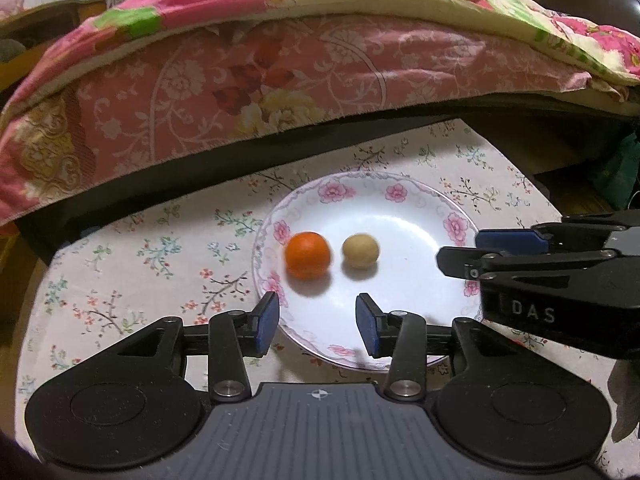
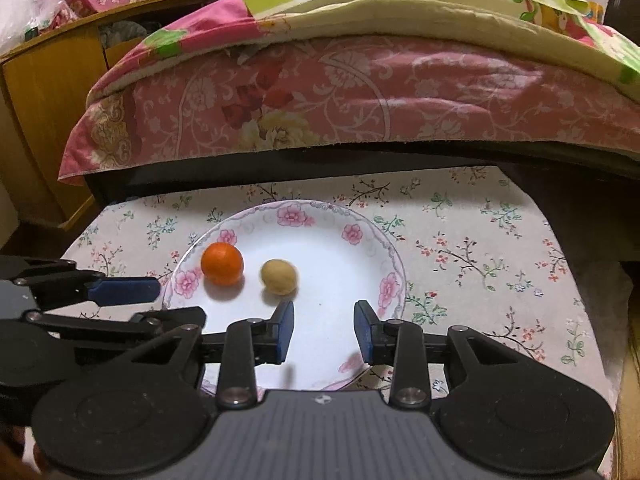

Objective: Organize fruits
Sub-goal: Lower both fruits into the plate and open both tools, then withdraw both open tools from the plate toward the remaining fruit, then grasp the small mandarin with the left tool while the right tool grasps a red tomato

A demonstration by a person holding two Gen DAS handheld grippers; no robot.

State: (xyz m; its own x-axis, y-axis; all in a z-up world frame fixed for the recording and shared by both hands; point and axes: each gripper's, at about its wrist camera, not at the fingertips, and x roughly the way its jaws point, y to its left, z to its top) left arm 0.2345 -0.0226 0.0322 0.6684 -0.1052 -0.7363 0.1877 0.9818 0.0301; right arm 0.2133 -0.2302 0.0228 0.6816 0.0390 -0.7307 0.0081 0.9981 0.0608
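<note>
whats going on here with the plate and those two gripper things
A person is sorting fruit with a handheld gripper in each hand. An orange fruit and a small tan fruit lie side by side, apart, on a flowered plate set on a floral tablecloth. The left gripper and right gripper both hover at the plate's near edge, jaws open and empty.

Each gripper, left gripper (image 1: pixel 317 322) and right gripper (image 2: pixel 324 330), has 2 blue-padded fingers on black linkage arms with silver screws, a ribbed grey body behind, and white "DAS" lettering.
</note>
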